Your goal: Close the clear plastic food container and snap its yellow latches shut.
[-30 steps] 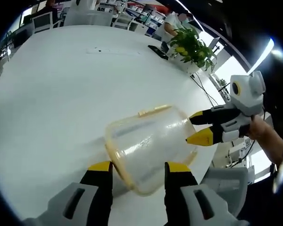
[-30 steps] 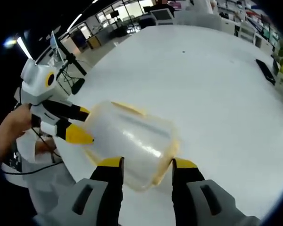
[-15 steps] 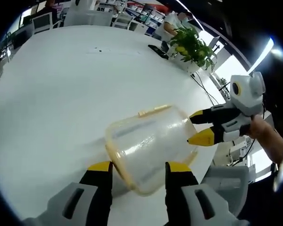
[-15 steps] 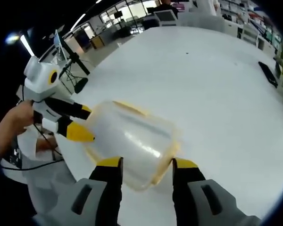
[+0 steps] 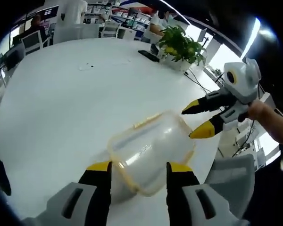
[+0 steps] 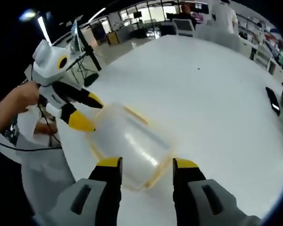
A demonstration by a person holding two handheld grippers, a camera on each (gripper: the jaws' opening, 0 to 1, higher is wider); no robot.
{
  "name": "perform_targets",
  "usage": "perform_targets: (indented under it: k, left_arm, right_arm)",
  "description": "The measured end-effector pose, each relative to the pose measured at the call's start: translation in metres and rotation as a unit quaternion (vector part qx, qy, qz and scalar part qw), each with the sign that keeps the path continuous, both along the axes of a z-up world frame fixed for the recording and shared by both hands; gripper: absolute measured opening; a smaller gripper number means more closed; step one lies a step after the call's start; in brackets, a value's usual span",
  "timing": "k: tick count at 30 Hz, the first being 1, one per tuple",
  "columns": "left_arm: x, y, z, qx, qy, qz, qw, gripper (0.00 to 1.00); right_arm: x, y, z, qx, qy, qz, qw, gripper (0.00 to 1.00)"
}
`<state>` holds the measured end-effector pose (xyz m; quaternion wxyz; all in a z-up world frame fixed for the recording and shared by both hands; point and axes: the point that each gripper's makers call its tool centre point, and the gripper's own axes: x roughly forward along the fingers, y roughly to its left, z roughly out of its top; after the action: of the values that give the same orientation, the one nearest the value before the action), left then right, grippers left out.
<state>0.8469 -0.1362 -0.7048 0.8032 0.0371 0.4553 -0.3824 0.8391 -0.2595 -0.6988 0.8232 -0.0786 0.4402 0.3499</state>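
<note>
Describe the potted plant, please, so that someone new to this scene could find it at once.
Start at the big white table and follow it to its far edge in the left gripper view. There stands the potted plant, beside a flat dark object. It is the one leafy green thing, carrying small yellow fruits.

Bright, even light; window glare (right), fisheye-warped edges

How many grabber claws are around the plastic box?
2. The left gripper sits at one end of the clear container on the white table; the right gripper is at the opposite end. Both look open.
</note>
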Motion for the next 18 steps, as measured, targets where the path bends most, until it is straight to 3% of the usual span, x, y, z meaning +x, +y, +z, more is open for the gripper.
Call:
perform_targets:
  k: [10,18]
  left_arm:
    - [-0.005,-0.014,0.013,0.000,-0.047,-0.070,0.9964,0.37]
    - [-0.011,-0.030,0.018,-0.006,-0.075,-0.128,0.9889,0.26]
  right_arm:
    - [0.012,0.011,0.020,0.011,-0.018,0.076,0.9969,0.29]
    - [0.011,0.030,0.024,0.015,-0.030,0.156,0.9872,0.13]
